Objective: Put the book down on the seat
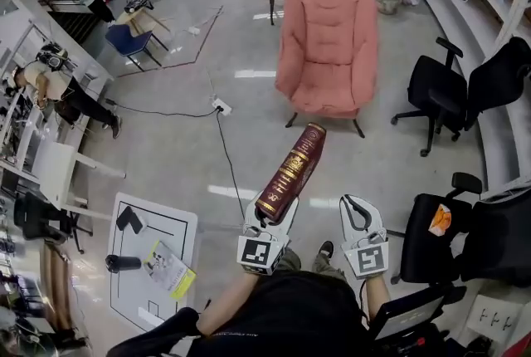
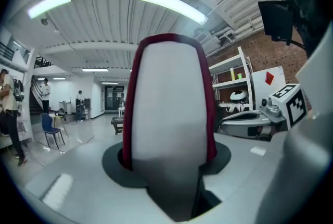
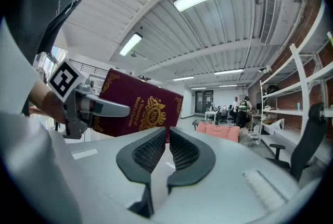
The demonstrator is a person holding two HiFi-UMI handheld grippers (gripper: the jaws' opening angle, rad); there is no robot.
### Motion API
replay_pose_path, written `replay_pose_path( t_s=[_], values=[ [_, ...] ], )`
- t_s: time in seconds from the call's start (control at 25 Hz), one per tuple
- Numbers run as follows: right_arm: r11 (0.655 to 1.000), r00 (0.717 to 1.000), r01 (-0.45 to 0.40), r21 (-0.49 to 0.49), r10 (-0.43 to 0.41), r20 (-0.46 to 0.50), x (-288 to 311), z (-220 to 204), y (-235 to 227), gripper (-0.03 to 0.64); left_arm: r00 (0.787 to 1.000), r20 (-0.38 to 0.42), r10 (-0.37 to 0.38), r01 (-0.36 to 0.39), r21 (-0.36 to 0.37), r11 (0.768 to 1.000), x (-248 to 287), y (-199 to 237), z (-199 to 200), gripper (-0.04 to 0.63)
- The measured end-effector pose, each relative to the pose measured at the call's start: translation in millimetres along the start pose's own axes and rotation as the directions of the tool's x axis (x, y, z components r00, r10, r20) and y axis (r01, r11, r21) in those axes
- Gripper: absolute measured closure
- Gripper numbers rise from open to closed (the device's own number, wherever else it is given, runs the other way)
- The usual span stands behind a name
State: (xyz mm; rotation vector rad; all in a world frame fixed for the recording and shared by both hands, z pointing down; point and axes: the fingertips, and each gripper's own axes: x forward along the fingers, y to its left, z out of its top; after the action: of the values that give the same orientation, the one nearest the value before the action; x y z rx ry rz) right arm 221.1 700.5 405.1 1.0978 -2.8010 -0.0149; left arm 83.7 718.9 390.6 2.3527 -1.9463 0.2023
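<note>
Maroon book, seemingly titled "A Treasury".

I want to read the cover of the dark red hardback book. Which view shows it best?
The right gripper view: the dark red hardback book turns its gold-printed front cover to it. The head view shows only its spine, the left gripper view its pale page edge.

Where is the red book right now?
The book is clamped in the left gripper, low centre of the head view, in the air short of the pink armchair.
</note>
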Motion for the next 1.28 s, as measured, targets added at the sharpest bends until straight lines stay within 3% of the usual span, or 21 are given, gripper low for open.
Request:
replay_pose_path(
  t_s=[0.36, 0.64, 0.96, 1.28],
  values=[
    [0.998, 0.995, -0.066, -0.006, 0.065, -0.073, 68, -27, -39, 0.581, 0.994, -0.052, 0.099, -0.101, -0.023, 0.995, 54, 53, -31, 0.373],
    [0.995, 0.991, -0.083, -0.061, 0.076, -0.114, 152, -17, -72, 0.581, 0.996, -0.052, 0.068, -0.072, -0.072, 0.995, 147, 112, -41, 0.373],
    [0.991, 0.981, -0.090, -0.103, 0.070, -0.182, 262, 9, -98, 0.581, 0.998, -0.020, 0.053, -0.055, -0.117, 0.992, 234, 211, -26, 0.373],
    [0.989, 0.978, -0.104, -0.100, 0.084, -0.192, 332, 7, -122, 0.581, 0.995, -0.071, 0.072, -0.081, -0.143, 0.986, 296, 266, -32, 0.373]
  ],
)
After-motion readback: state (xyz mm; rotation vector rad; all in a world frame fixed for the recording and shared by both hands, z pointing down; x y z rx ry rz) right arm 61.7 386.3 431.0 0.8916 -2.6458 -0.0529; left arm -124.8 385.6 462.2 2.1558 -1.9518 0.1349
